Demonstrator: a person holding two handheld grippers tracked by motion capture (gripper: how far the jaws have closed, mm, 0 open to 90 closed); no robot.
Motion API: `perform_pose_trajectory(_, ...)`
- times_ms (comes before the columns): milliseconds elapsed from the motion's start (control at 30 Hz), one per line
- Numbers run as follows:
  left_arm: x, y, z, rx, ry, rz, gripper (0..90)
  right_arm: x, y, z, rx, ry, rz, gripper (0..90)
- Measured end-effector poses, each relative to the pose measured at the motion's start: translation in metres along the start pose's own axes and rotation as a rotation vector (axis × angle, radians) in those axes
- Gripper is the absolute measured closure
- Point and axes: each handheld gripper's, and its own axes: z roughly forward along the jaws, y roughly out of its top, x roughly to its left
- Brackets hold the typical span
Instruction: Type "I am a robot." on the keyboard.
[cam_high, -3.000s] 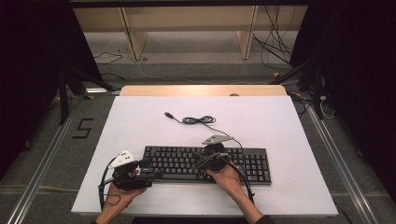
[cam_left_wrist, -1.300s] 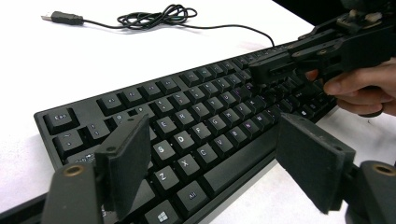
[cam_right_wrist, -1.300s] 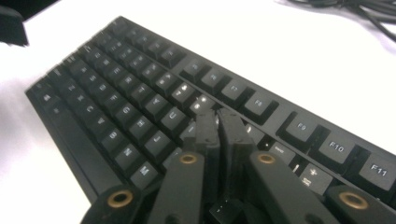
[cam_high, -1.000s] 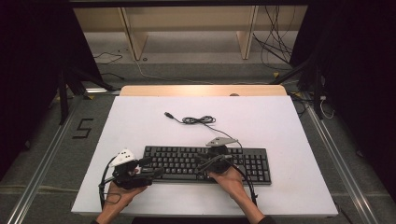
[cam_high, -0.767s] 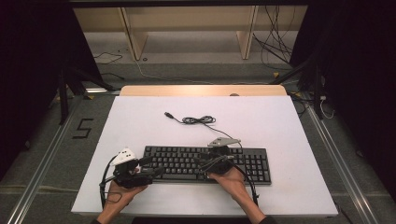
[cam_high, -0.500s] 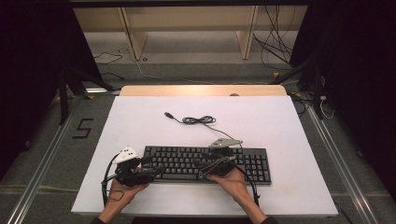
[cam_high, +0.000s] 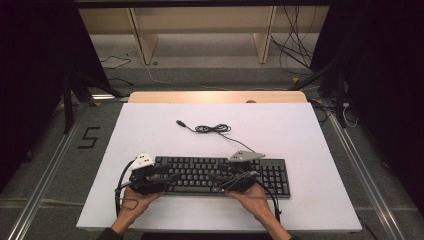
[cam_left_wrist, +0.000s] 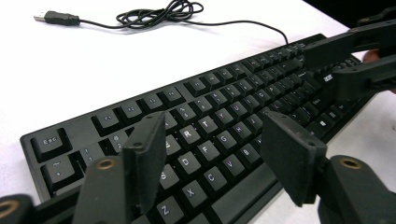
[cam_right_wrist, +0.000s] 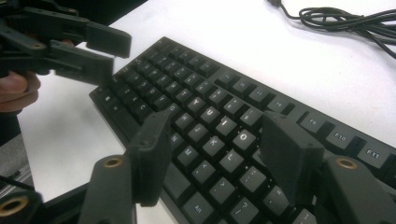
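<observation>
Keyboard, black and flat with many plastic keys (cam_high: 220, 175), lies on the big white table top (cam_high: 300, 135), near the person's edge. Both hand-held black tongs hover over its keys with nothing between the jaws. Left tongs (cam_left_wrist: 215, 158), over the left end, have just been closing a bit. Right tongs (cam_right_wrist: 212, 154), over the middle, have just been opening. A thin black cord (cam_high: 212, 128) lies coiled behind.

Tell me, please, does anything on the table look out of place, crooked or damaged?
Nothing stands out. The black keyboard lies flat and nearly square to the white table, keys apparently intact. Its cable lies loosely bundled behind it, and the USB plug rests unplugged on the table.
</observation>
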Motion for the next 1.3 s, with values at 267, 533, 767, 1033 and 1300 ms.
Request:
perform_pose_trajectory(267,0.001,0.005,0.01,0.031,0.002,0.01,53.4,0.002,-0.005,-0.004,-0.002,0.007,-0.011,42.4)
perform_pose_trajectory(533,0.0,0.01,0.025,0.074,-0.005,0.036,71.6,0.004,-0.008,-0.008,-0.005,0.01,-0.021,41.4)
perform_pose_trajectory(767,0.0,0.012,0.037,0.107,-0.004,0.044,83.5,0.007,-0.012,-0.011,-0.012,0.016,-0.032,39.0)
perform_pose_trajectory(1033,-0.003,0.016,0.049,0.14,0.002,0.072,88.8,0.01,-0.014,-0.014,-0.021,0.02,-0.038,37.9)
perform_pose_trajectory(1300,-0.003,0.017,0.056,0.162,0.009,0.076,88.8,0.01,-0.017,-0.016,-0.02,0.021,-0.039,37.8)
